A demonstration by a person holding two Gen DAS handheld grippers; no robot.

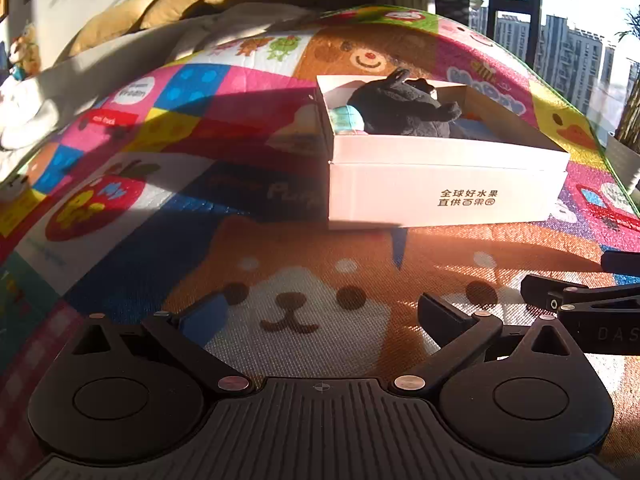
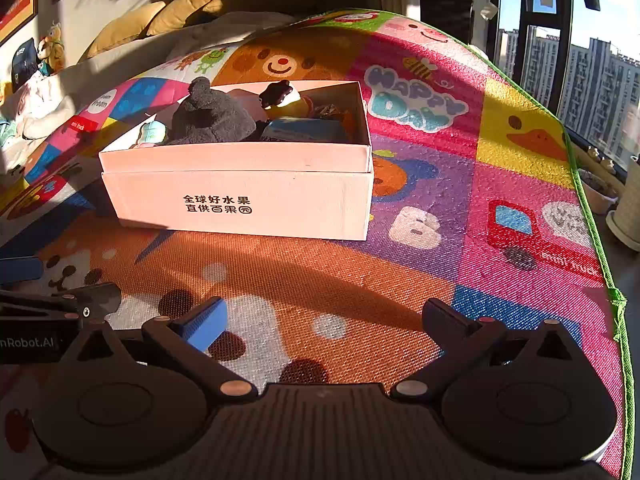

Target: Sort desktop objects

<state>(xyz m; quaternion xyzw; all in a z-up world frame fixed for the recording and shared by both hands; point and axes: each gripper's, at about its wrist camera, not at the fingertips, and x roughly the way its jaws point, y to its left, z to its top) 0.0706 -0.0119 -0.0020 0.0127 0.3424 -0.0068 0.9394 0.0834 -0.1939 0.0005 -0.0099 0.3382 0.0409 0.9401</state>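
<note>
A white cardboard box (image 1: 444, 196) (image 2: 240, 204) with black printed characters stands on the colourful play mat. Inside lie a dark grey plush toy (image 1: 400, 108) (image 2: 212, 116), a pale teal toy (image 1: 346, 118) (image 2: 152, 134), a blue item (image 2: 304, 130) and a small yellow figure with a dark cap (image 2: 282, 100). My left gripper (image 1: 320, 316) hovers low over the mat in front of the box, open and empty. My right gripper (image 2: 324, 320) sits beside it to the right, also open with nothing between its fingers. Each gripper's tip shows at the edge of the other's view.
The play mat (image 2: 460, 200) covers the surface, its green edge (image 2: 592, 208) running along the right. Yellow pillows (image 1: 152, 8) and white bedding (image 1: 24, 116) lie at the back left. A window (image 2: 592, 72) and plant pots (image 2: 628, 212) stand to the right.
</note>
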